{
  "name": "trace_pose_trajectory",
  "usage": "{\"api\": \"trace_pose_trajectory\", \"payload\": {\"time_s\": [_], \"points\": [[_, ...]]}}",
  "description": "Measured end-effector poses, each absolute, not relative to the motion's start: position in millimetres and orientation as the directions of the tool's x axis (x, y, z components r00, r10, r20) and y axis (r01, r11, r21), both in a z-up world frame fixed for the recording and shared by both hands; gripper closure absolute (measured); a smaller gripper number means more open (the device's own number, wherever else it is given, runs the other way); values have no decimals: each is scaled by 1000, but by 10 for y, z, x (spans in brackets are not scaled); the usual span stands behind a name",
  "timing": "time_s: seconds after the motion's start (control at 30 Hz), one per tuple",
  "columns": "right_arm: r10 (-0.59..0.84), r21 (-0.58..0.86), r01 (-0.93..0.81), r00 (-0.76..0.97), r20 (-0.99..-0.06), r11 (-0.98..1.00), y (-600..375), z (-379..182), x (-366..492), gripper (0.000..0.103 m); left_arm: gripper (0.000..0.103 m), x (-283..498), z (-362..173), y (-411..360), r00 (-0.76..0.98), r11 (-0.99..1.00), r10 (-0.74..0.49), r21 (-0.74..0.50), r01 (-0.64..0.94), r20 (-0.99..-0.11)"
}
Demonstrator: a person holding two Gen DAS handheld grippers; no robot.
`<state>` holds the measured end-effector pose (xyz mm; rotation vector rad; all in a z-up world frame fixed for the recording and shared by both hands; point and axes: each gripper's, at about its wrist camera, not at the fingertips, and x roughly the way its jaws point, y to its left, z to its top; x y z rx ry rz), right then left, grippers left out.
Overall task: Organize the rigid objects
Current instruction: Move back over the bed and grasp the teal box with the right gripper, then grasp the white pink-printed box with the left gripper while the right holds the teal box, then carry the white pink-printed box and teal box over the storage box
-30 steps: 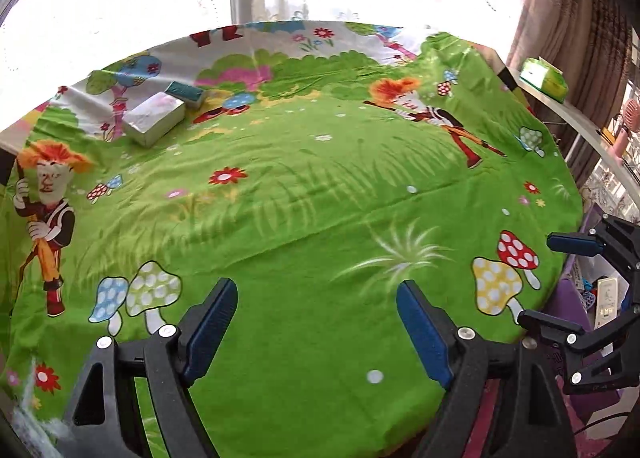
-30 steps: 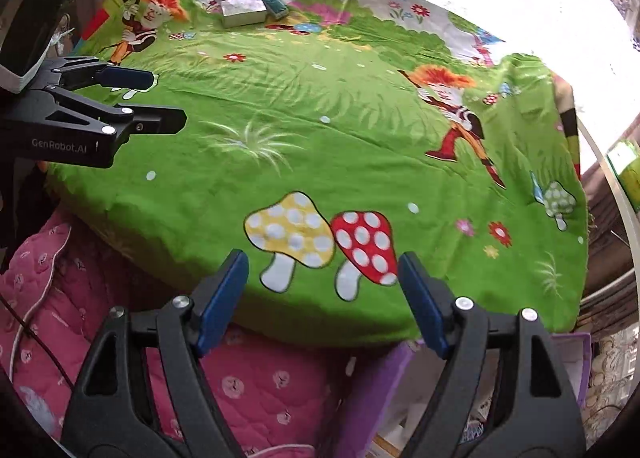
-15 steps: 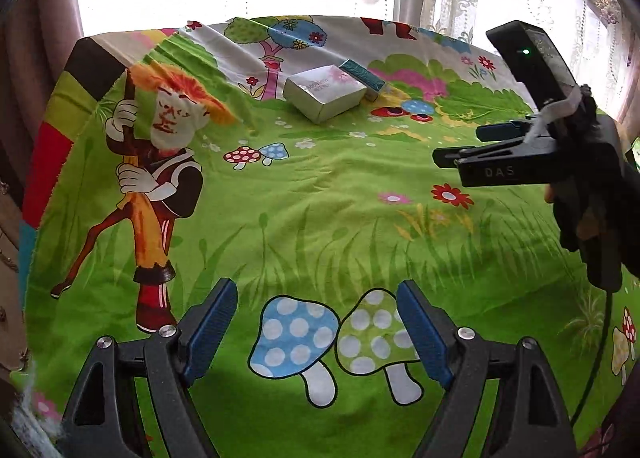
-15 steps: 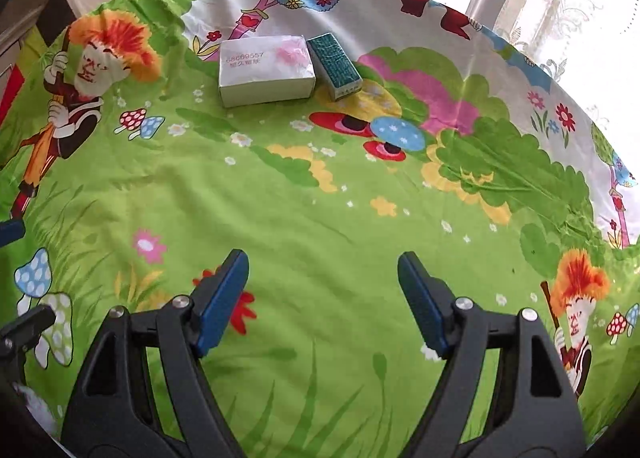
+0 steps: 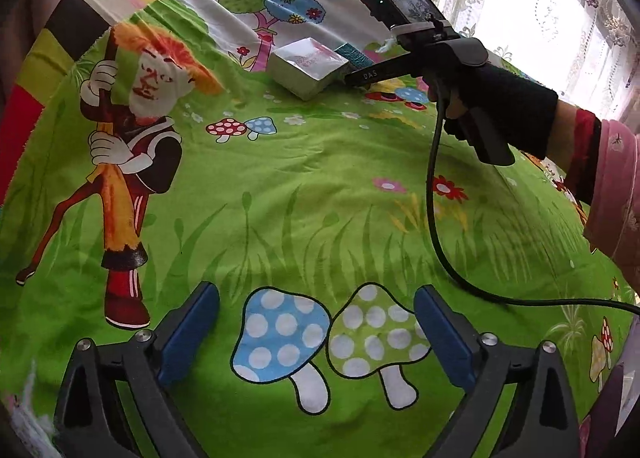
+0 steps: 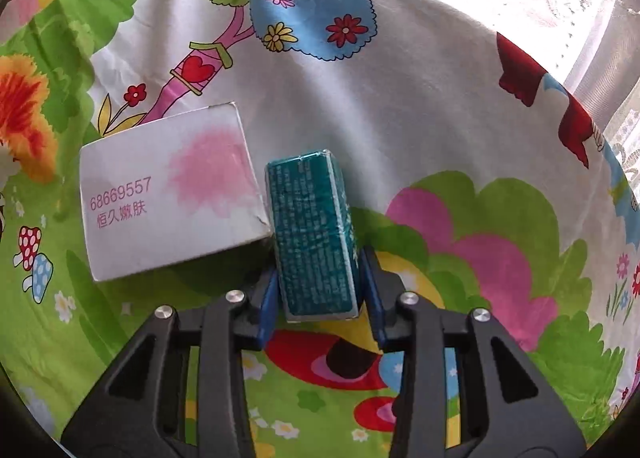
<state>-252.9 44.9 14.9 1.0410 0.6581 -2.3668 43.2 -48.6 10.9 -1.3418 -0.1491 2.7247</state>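
The right hand-held gripper point(image 6: 320, 290) is closing its blue pads on the near end of a small teal box point(image 6: 310, 230), one pad at each long side. The box is lying flat on a worktop draped in a bright cartoon-print cloth point(image 5: 320, 194). Whether the pads are already pressing on the cardboard or only bracketing it is hard to tell from the wrist view, though any gap looks very slight.

The teal box is sitting at the far side of the cloth, its long edge touching or all but touching a larger white box with a pink blotch and pink lettering point(image 6: 172, 194). In the left wrist view the same pair point(image 5: 306, 68) is showing near the window, with the right tool, held in a dark-gloved hand point(image 5: 496, 106), reaching in beside them and its cable point(image 5: 434, 194) trailing across the cloth.

The left hand-held gripper point(image 5: 316, 338) is hovering empty near the front edge, above the printed mushrooms, its jaws widening and nothing between them.

Judging by the scene, the organizing is only getting under way. Both boxes are on the cloth, neither is lifted, and no bin or tray is showing as a destination. What remains appears to be securing the teal box, carrying it somewhere, then dealing with the white one.
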Motion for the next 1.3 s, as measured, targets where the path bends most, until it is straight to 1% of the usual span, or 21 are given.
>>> {"api": "trace_pose_trajectory", "payload": {"time_s": [0.1,0.17,0.23,0.3,0.37,0.4,0.47,0.5,0.57,0.63,0.73,0.77,0.83,0.87,0.9,0.93,1.0,1.07,1.13,1.23,1.3], "points": [[-232,-194,649,-511,-828,-736,703,280,-2018,63,4,415,147,-564,-583,-984,164,-172,-43,-796],[-213,-185,677,-461,-862,-712,1016,360,-1506,63,4,349,210,-598,-573,-988,144,-151,-37,-807],[-253,-92,719,-358,-899,-689,1364,398,-1007,63,4,208,333,-601,-591,-993,115,-103,-55,-798],[-253,-38,746,-274,-928,-665,1636,344,-561,63,4,-58,428,-549,-605,-996,75,-27,-87,-793],[-225,-25,753,-228,-947,-658,1805,242,-175,63,4,-409,473,-461,-634,-988,43,60,-141,-772],[-233,-13,745,-225,-946,-667,1877,217,-34,62,4,-605,480,-410,-654,-976,30,118,-182,-756],[-278,37,713,-224,-934,-700,2019,220,132,62,4,-971,457,-314,-668,-925,50,218,-311,-742],[-298,62,694,-225,-928,-717,2075,217,182,62,4,-1166,422,-279,-657,-888,39,275,-368,-753],[-336,87,664,-257,-906,-743,2147,202,266,62,4,-1482,361,-257,-626,-831,-24,363,-420,-780],[-350,93,635,-292,-890,-767,2144,213,269,62,4,-1715,339,-289,-569,-799,-9,348,-491,-822],[-389,141,583,-325,-862,-800,2155,207,205,62,4,-2027,292,-290,-518,-762,-2,337,-553,-856],[-399,154,570,-335,-854,-807,2158,220,200,62,4,-2122,254,-285,-508,-762,-8,334,-554,-861],[-406,160,562,-346,-846,-811,2122,261,211,62,4,-2270,118,-298,-457,-799,-15,285,-529,-889],[-406,159,562,-348,-845,-812,2114,270,211,62,9,-2272,121,-347,-459,-840,15,238,-488,-888],[-403,155,560,-350,-846,-814,2113,269,220,62,27,-2237,117,-384,-439,-875,51,172,-453,-897],[-395,148,557,-354,-848,-817,2121,274,234,62,29,-2114,123,-404,-439,-899,84,123,-421,-894],[-383,137,542,-374,-845,-829,2156,276,264,61,29,-1616,160,-361,-500,-915,125,95,-392,-857],[-382,140,510,-407,-830,-849,2213,265,300,52,29,-1050,135,-346,-490,-939,169,12,-344,-855],[-386,143,494,-435,-814,-858,2229,256,351,46,29,-475,104,-338,-481,-950,214,-67,-304,-850],[-348,84,493,-473,-809,-866,2152,236,429,40,28,141,106,-256,-489,-960,216,-94,-262,-845],[-318,41,490,-496,-808,-870,2094,218,464,40,27,346,136,-217,-495,-960,237,-125,-250,-836]]}}
